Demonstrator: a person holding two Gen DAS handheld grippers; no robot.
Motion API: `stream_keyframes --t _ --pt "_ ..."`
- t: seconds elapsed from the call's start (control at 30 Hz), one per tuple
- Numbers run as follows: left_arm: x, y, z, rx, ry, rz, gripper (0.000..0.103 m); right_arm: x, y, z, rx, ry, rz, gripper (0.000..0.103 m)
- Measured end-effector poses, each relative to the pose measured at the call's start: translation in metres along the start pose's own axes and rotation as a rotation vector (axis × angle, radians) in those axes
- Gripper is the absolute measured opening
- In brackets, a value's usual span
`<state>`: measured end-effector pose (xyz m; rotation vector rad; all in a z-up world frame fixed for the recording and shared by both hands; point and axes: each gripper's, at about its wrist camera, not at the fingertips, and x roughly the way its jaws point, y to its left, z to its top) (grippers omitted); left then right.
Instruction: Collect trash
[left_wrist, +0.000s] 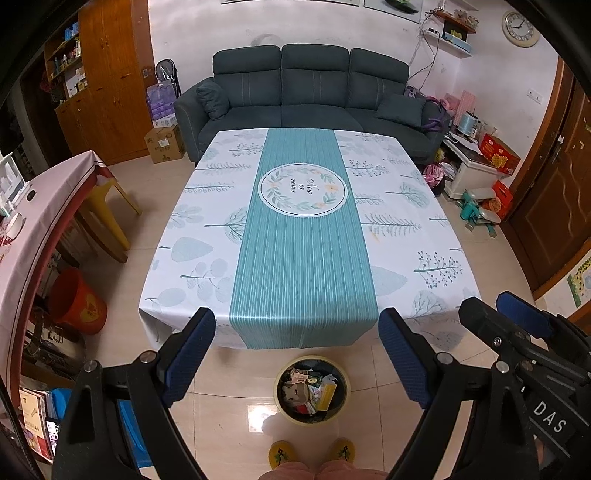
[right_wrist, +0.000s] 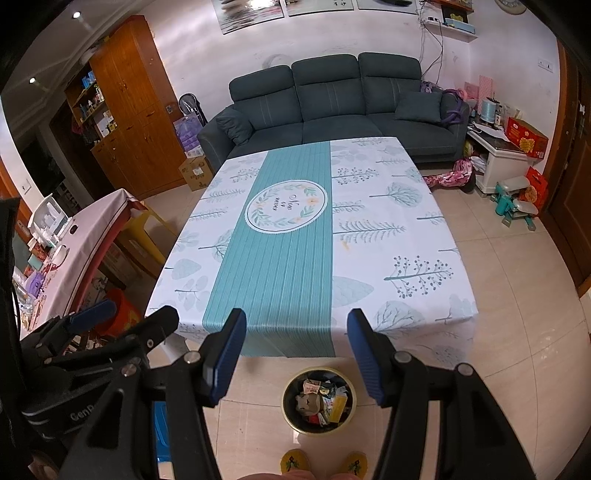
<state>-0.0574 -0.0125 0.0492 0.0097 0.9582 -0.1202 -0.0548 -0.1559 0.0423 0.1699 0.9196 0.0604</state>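
I see the trash (left_wrist: 312, 389) all in the round bin (left_wrist: 282, 402) on the floor, just past the near edge of the surface (left_wrist: 406, 229), below and between my fingers. My left gripper (left_wrist: 297, 354) is spread wide and holds nothing. My right gripper (right_wrist: 297, 356) is apart too, and empty.

The tablecloth (left_wrist: 299, 221) bore "Now or never" inside its central wreath. "DAS" stood on the right gripper (left_wrist: 524, 332) at lower right; "GenR", cut off, marked the left gripper (right_wrist: 110, 325).
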Motion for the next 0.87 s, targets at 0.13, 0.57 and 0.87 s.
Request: stream_keyframes --t 0.13,0.57,0.87 --pt "0.0 -0.001 0.0 -0.002 -0.001 -0.002 0.088 0.0 -0.001 0.0 0.005 -0.001 0.001 0.057" --pt "-0.002 -0.004 0.001 0.0 0.002 0.003 0.088 -0.001 -0.003 -0.003 0.007 -0.002 0.002 0.057" --pt "-0.006 -0.015 -0.001 -0.026 0.012 0.02 0.088 0.0 -0.01 -0.005 -0.001 0.005 0.021 0.057"
